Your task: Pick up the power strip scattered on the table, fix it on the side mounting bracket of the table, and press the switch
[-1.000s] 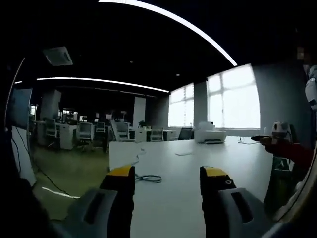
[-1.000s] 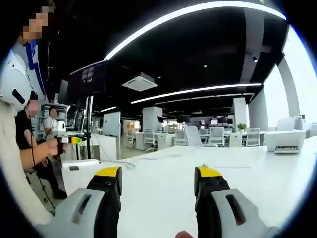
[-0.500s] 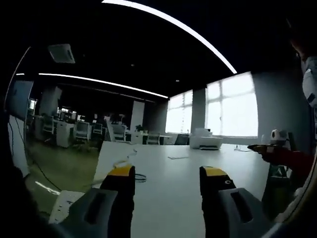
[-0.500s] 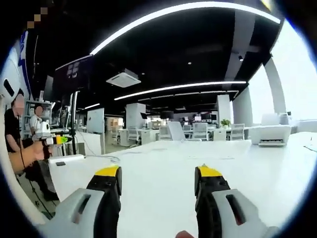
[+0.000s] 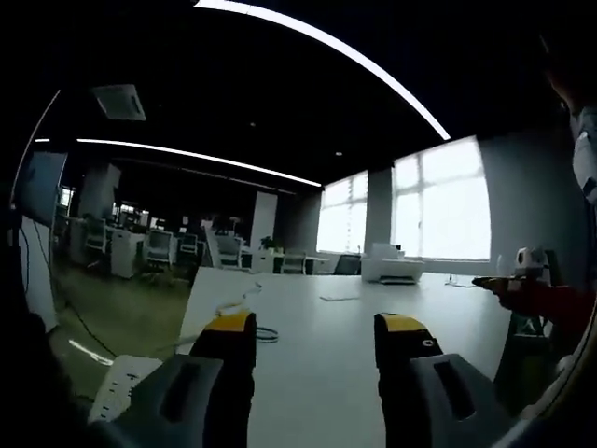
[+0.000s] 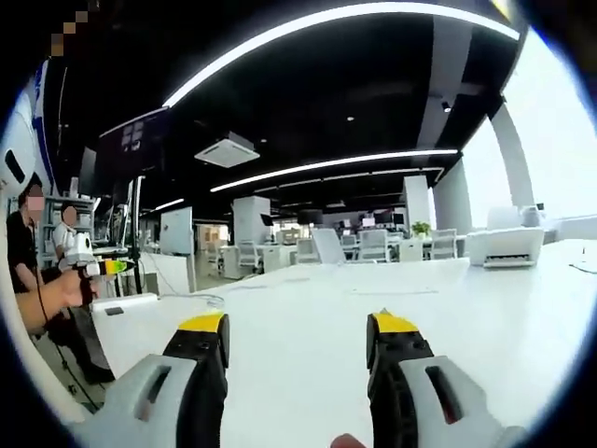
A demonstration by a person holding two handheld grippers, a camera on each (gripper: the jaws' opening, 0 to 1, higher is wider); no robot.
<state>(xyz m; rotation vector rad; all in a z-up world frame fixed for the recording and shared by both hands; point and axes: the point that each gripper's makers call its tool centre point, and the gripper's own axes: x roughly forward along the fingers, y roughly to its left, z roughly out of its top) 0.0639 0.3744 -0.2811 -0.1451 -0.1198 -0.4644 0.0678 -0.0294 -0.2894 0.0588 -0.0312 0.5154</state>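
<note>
**Both grippers empty above the table, power strip not yet reached**

In the left gripper view the left gripper, grey-bodied with yellow-tipped black jaws, hangs over the wide white table with its jaws spread apart and nothing between them. The white multi-socket power strip lies low at the left of that view, near the table's near corner and partly hidden behind the left jaw; whether it rests on the table edge or just beyond it cannot be told. A thin dark cable loops on the tabletop just past the jaw tips, and a white printer stands at the far end by the bright windows.

In the right gripper view the right gripper, of the same make, is likewise released, its jaws parted over bare white tabletop. At the left a person's hand holds a small device with a green tip.

Judging from this, the task stands at its very start: the approach to the pick-up. The next move calls for swinging the left gripper down and leftward to bring the strip between its jaws, square to the strip's narrow sides. The mounting bracket cannot be made out
</note>
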